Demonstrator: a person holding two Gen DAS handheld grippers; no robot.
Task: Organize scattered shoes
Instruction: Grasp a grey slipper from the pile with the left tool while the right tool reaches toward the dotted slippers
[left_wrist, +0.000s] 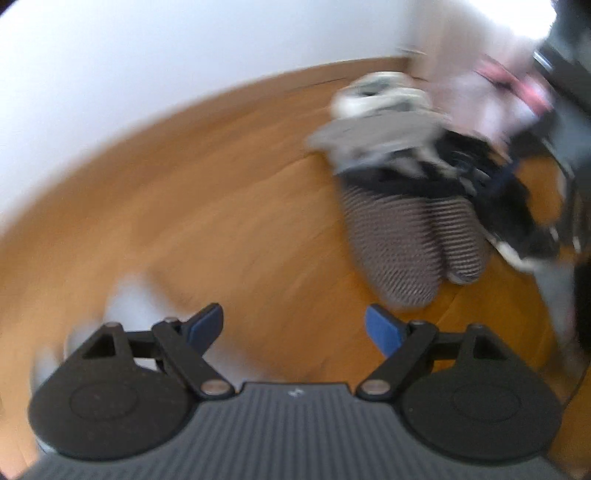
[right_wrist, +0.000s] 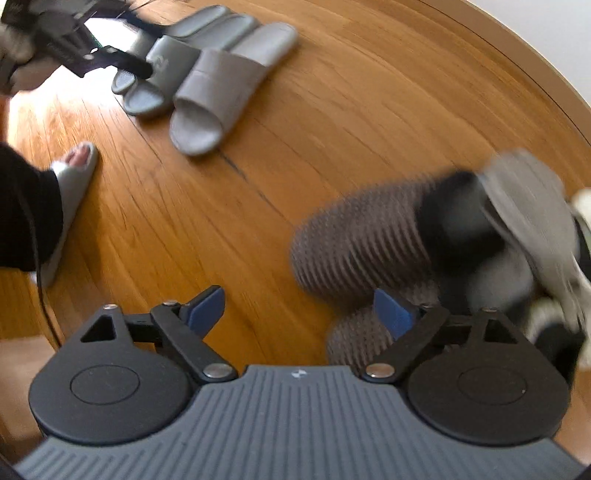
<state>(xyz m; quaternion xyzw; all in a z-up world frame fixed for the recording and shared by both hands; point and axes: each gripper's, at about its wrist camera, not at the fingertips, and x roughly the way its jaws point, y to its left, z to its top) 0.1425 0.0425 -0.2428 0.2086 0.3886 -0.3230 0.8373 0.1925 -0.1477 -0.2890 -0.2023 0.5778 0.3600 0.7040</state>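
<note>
Judging from the heap of shoes (left_wrist: 424, 147) beside the wall, the step in hand was taken to be fetching the next shoe, which would be done best by settling on one shoe and lowering wide jaws squarely over its upper. The left gripper (left_wrist: 293, 328) was held wide and empty over bare wooden floor (left_wrist: 221, 221), with the ribbed slippers (left_wrist: 413, 240) ahead and right of its fingers. The right gripper (right_wrist: 299, 310) was likewise spread and empty, the nearest ribbed slipper (right_wrist: 354, 243) lying just beyond its right finger (right_wrist: 393, 314), and the grey slides (right_wrist: 221, 92) well ahead.
</note>
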